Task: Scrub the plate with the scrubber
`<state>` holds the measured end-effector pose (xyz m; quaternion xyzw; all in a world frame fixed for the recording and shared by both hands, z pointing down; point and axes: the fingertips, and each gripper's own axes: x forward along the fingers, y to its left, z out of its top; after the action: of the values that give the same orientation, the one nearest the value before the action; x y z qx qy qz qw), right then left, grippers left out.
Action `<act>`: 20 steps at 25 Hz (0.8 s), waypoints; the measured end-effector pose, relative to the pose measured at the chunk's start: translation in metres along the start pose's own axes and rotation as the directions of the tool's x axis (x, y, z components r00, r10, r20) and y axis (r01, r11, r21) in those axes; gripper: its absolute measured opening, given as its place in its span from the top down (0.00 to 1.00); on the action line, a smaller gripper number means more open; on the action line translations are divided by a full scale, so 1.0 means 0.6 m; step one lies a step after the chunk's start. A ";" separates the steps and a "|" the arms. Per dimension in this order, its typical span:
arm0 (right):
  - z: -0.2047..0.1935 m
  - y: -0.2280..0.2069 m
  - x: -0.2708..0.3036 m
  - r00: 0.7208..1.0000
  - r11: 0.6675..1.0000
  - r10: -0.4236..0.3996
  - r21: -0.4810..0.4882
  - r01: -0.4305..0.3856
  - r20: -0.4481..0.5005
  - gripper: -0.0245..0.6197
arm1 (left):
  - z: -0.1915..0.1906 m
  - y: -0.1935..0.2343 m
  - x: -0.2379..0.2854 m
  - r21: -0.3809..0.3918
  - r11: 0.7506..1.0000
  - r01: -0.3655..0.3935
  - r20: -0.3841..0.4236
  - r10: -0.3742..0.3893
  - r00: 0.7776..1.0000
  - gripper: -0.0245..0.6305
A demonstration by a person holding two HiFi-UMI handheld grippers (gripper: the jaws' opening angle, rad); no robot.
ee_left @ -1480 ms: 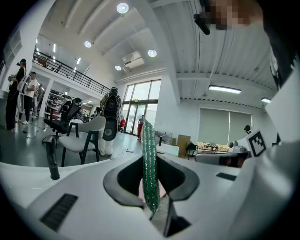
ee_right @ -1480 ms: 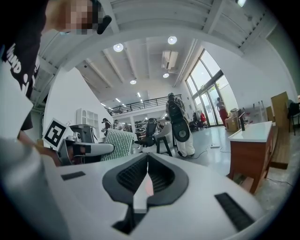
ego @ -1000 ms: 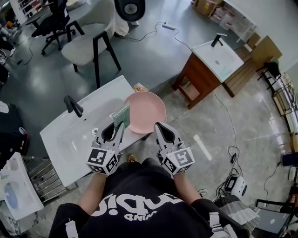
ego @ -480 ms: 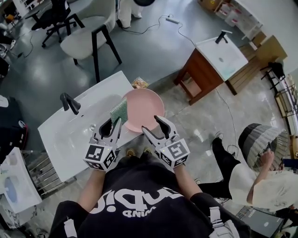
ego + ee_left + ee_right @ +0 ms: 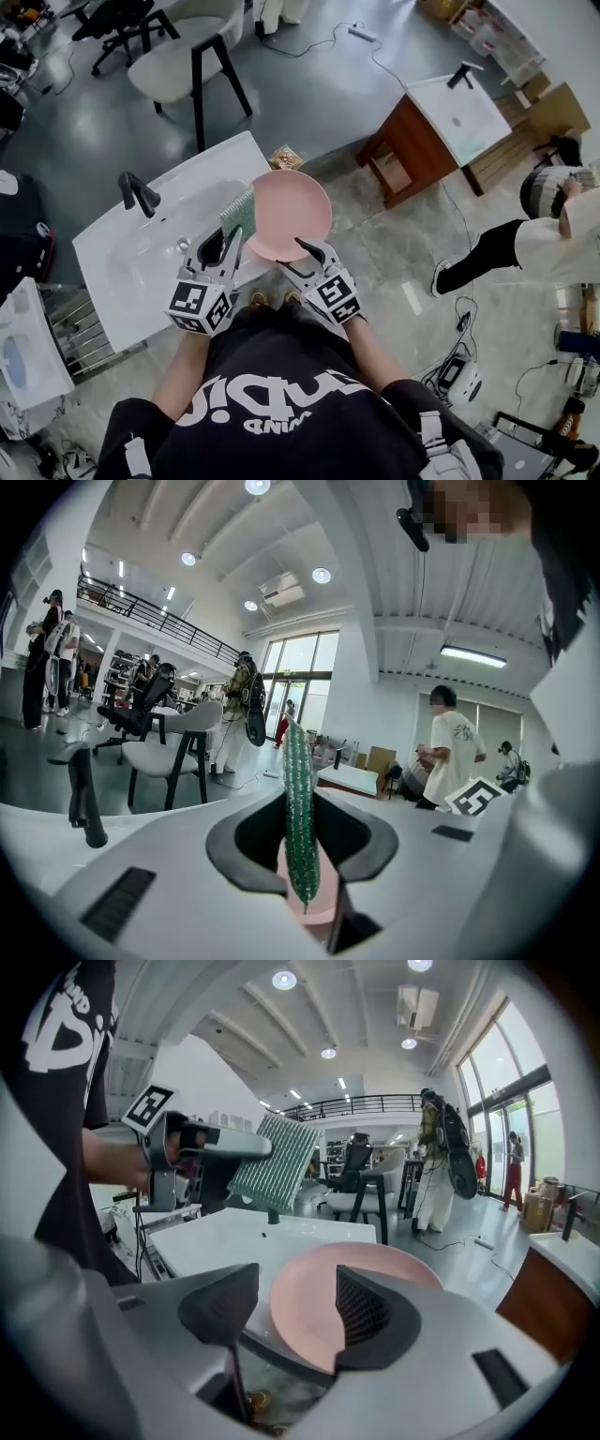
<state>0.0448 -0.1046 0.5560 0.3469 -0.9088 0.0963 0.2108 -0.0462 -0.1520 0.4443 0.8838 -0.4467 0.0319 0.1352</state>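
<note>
A round, smooth pink plate (image 5: 292, 208) lies flat on the near corner of a glossy white sink counter (image 5: 131, 262), partly overhanging its edge. The left gripper (image 5: 228, 246) is clamped on a thin green scrubber (image 5: 241, 214), a rectangle with a ribbed, glittery weave, held on edge by the plate's left rim. The right gripper (image 5: 293, 256) has just been opening: its grey jaws with cross-hatched pads gape wide, the plate's near rim between them, not gripped. Each gripper bears a marker cube (image 5: 199, 305) printed with black-and-white squares. The white lettering on the black shirt (image 5: 281, 412) cannot be read
</note>
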 end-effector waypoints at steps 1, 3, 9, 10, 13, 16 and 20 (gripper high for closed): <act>-0.011 0.000 0.007 1.000 1.000 0.010 -0.007 -0.010 -0.023 0.55 | -0.001 0.002 0.001 -0.001 1.000 -0.005 -0.001 0.005 1.000 0.83; -0.031 0.002 0.020 0.997 0.999 0.028 -0.031 -0.030 -0.067 0.55 | -0.003 0.006 0.002 -0.007 1.000 -0.016 -0.002 0.015 1.000 0.83; -0.083 0.009 0.045 0.977 0.977 0.031 -0.199 -0.074 -0.209 0.55 | -0.005 0.012 0.001 -0.022 0.999 -0.041 0.003 0.041 0.999 0.83; -0.090 0.010 0.049 0.973 0.971 0.030 -0.226 -0.083 -0.228 0.55 | -0.005 0.013 0.001 -0.025 0.999 -0.044 0.005 0.044 0.999 0.83; -0.109 0.012 0.058 0.960 0.950 0.023 -0.293 -0.107 -0.279 0.55 | -0.005 0.017 -0.001 -0.034 0.998 -0.055 0.009 0.055 0.998 0.83; -0.122 0.011 0.065 0.949 0.938 0.012 -0.324 -0.120 -0.315 0.57 | -0.005 0.021 -0.004 -0.040 0.997 -0.063 0.010 0.064 0.998 0.83; -0.135 0.005 0.073 0.934 0.928 0.001 -0.348 -0.134 -0.357 0.61 | -0.003 0.025 -0.007 -0.049 0.996 -0.068 0.015 0.069 0.998 0.83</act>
<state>0.0389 -0.1020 0.6477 0.2466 -0.8701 -0.0074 0.4266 -0.0603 -0.1566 0.4486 0.8648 -0.4783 0.0184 0.1517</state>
